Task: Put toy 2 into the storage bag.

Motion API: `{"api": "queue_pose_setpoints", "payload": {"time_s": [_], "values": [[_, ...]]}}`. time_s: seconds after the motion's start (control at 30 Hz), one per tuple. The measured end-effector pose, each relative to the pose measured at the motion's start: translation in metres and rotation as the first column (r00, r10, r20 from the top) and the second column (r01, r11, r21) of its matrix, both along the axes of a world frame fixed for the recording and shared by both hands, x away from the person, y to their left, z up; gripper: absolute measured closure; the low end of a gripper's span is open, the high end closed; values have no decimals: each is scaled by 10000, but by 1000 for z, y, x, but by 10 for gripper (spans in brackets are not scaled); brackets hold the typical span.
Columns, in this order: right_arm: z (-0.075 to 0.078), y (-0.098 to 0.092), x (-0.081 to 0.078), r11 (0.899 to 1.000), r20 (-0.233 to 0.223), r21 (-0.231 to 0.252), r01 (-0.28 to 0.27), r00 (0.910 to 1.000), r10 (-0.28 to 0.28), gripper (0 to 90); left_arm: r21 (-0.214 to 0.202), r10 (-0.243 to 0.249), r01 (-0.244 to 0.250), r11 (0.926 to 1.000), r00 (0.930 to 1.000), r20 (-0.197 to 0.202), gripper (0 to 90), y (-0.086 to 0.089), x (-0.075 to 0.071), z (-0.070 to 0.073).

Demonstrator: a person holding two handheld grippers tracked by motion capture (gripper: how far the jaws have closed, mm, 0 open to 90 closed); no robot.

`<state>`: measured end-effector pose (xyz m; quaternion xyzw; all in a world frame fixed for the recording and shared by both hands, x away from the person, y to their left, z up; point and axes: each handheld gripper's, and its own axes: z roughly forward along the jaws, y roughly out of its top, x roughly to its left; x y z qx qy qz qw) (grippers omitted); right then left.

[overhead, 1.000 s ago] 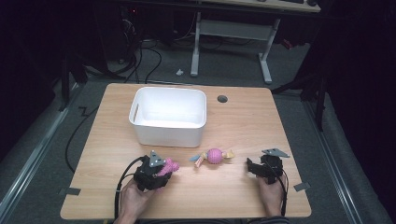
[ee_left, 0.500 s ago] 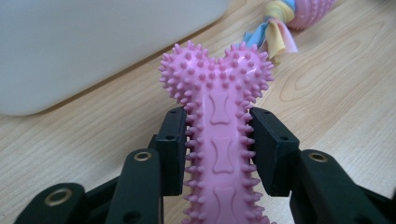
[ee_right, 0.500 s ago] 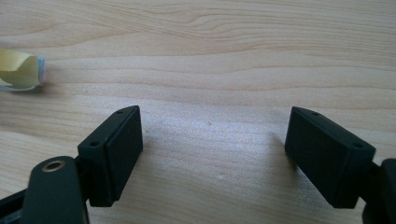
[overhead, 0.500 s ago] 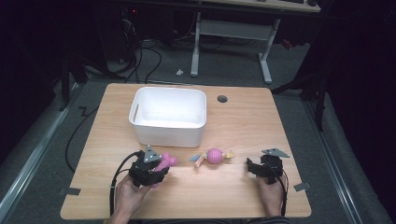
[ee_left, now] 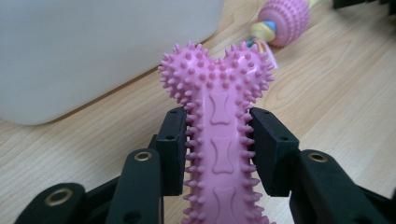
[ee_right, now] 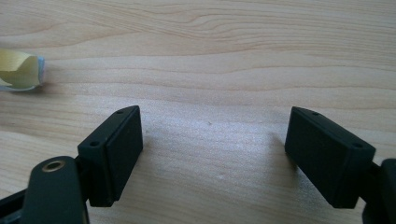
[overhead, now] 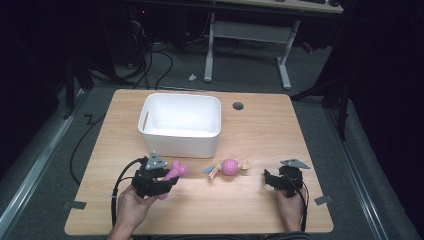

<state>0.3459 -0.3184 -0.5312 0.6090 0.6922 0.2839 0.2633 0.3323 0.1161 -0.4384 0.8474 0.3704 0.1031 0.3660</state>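
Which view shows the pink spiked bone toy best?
The left gripper view: the pink bone toy fills the frame, clamped between the jaws. The high view shows it small; the right gripper view offers bare table.

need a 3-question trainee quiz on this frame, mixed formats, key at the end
1. True or false: the left claw is shut on the pink spiky bone toy.
2. The right claw is: A) shut on the ball toy, B) open over bare table with nothing between its jaws, C) inside the bin.
3. What lies on the table between the two claws, in front of the white bin?

Key
1. True: both pads press the toy's shaft.
2. B.
3. The pink ball toy with tassels at both ends.
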Motion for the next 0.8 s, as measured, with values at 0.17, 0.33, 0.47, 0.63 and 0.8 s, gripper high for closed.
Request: {"api": "queue_pose_setpoints", "payload": {"time_s": [0.17,0.33,0.47,0.63,0.8], "values": [[0,0,0,10000,2,2,3,10000,-3,193,-21,-36,36,10000,9999,99,592,5,4,13],[0,0,0,10000,-4,3,-2,10000,2,193,-139,-53,56,9999,9998,213,592,9,8,25],[0,0,0,10000,-1,2,3,10000,-3,193,-297,-58,68,9995,9995,317,592,12,11,36],[0,0,0,10000,-6,4,3,10000,-3,193,-371,-229,243,9990,9990,371,592,13,14,48],[0,0,0,10000,-1,-2,6,10000,-6,193,-503,-289,310,9983,9987,420,593,14,19,60]]}}
